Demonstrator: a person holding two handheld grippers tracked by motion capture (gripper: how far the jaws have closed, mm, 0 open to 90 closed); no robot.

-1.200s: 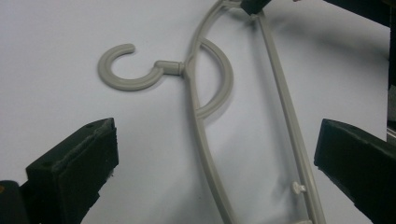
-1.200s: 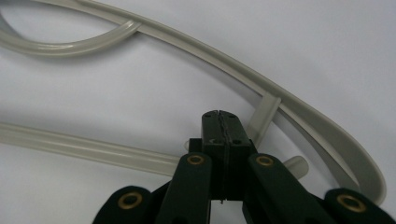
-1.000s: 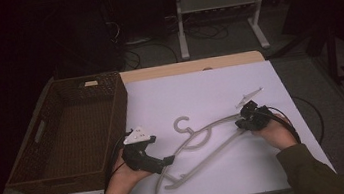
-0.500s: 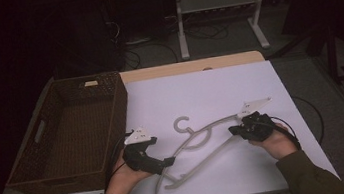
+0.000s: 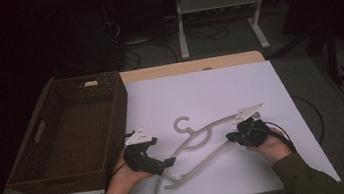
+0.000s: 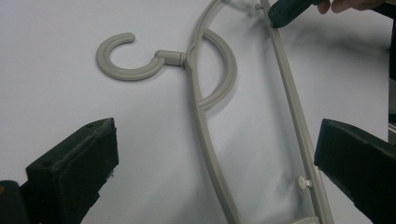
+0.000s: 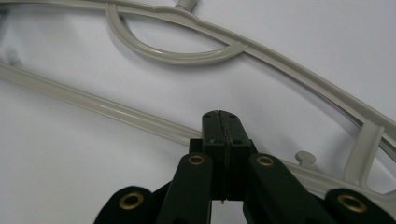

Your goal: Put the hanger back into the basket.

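A grey plastic hanger (image 5: 201,141) lies flat on the white table (image 5: 209,87), its hook (image 5: 182,123) pointing away from me. My left gripper (image 5: 168,163) sits by the hanger's near left end, open. In the left gripper view its jaws (image 6: 215,130) stand wide apart on either side of the hanger (image 6: 201,116), touching neither arm nor bar. My right gripper (image 5: 230,138) is shut, and its tip rests over the hanger's straight bottom bar near the right end. The right gripper view shows the pads of that gripper (image 7: 220,116) pressed together, with the bar (image 7: 93,105) passing beneath them, not between them.
A dark wicker basket (image 5: 120,104) stands at the table's left side, close to my left hand. Behind the table, a grey stand (image 5: 218,0) and cables lie on the dark floor. The table's far half is bare white.
My right gripper has slid a little toward me and lowered onto the hanger's bottom bar. The left gripper and the hanger have stayed put.
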